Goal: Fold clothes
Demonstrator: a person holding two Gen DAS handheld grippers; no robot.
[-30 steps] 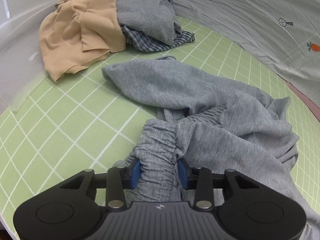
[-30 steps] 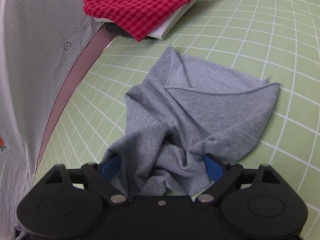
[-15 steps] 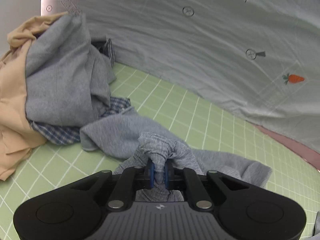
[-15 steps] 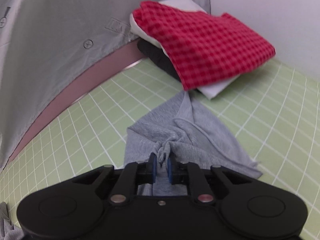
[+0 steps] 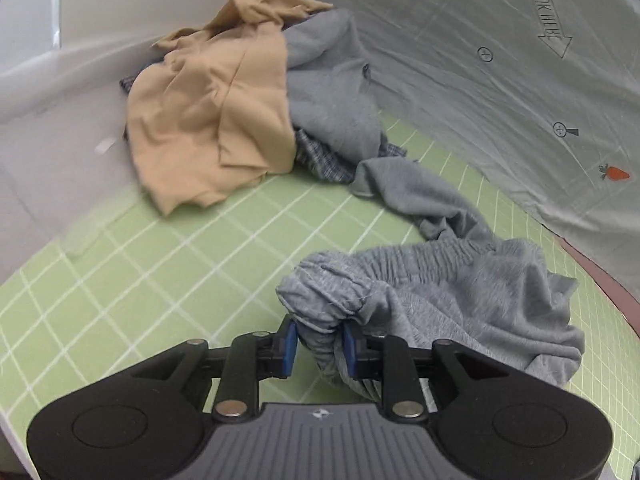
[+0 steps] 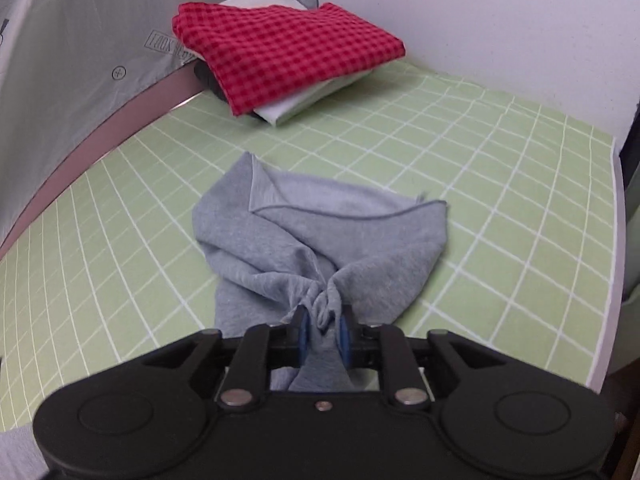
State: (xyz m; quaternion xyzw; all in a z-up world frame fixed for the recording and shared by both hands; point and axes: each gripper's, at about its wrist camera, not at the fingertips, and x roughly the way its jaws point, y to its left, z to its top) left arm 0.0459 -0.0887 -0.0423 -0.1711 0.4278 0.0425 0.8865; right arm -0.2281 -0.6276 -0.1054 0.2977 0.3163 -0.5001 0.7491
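Note:
A grey jersey garment point(image 5: 460, 280) with an elastic waistband lies crumpled on the green grid mat point(image 5: 160, 280). My left gripper point(image 5: 318, 344) has a roll of that waistband between its blue pads. The jaws are opening and the roll still fills the gap. In the right wrist view the same garment's point(image 6: 320, 240) other end spreads flat on the mat point(image 6: 480, 160). My right gripper point(image 6: 323, 330) pinches a puckered bunch of it. Its jaws are opening too, with creases still running into the pads.
A loose pile sits at the far left: a beige cloth point(image 5: 208, 120), another grey cloth point(image 5: 332, 92), a blue plaid piece point(image 5: 324, 160). A folded red checked cloth point(image 6: 280, 52) tops a stack with a white one point(image 6: 304, 100). A grey sheet point(image 5: 500, 80) walls one side.
Both grippers went from wide around the fabric to tightly pinched and lifted, then came back down. Now their jaws stand wider again and the garment rests on the mat.

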